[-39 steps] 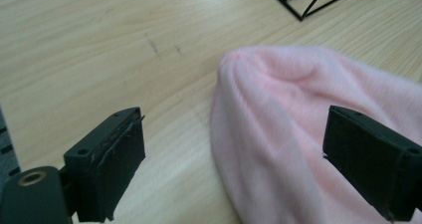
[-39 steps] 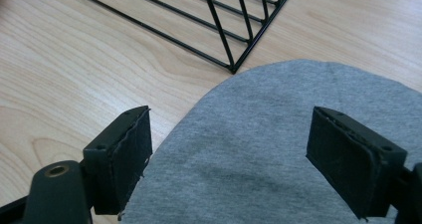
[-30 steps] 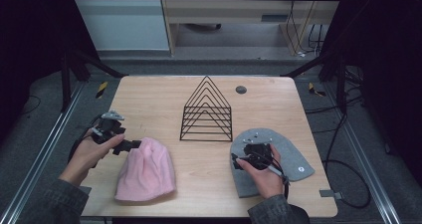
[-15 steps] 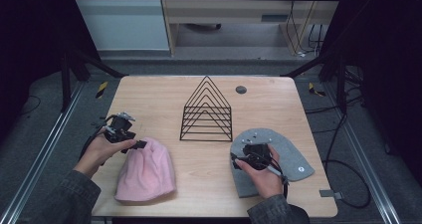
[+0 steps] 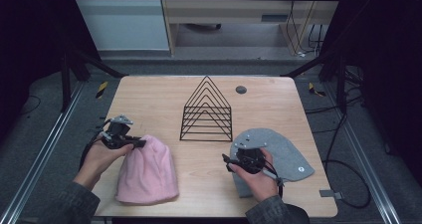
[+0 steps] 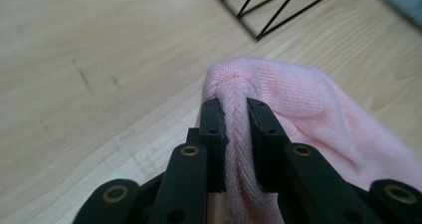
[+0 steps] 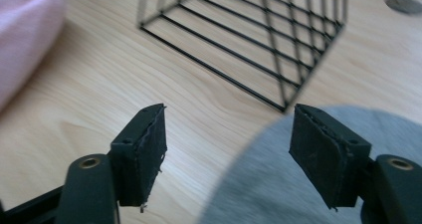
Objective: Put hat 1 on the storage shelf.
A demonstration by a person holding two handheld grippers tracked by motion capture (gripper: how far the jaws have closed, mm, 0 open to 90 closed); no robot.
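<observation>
A pink knit hat (image 5: 149,171) lies at the table's front left. My left gripper (image 5: 137,144) is at its upper left edge; its jaws have just been closing and now pinch a fold of the pink hat (image 6: 308,99) between the pads, so the left gripper (image 6: 235,107) is shut on it. A grey hat (image 5: 288,154) lies at the front right. My right gripper (image 5: 228,160) is at its left edge. Its jaws have been closing but stand apart, and the right gripper (image 7: 226,129) is open, with the grey hat's rim (image 7: 278,184) below and between the jaws, untouched by the pads.
A black wire rack (image 5: 206,112) of triangular frames stands at the table's middle, just beyond both hats. A dark round plug (image 5: 241,89) sits in the tabletop behind it. Cables lie on the floor to the right of the table.
My left gripper has slid right onto the pink hat's edge and shut on a fold of it. The right hand has stayed over the grey hat.
</observation>
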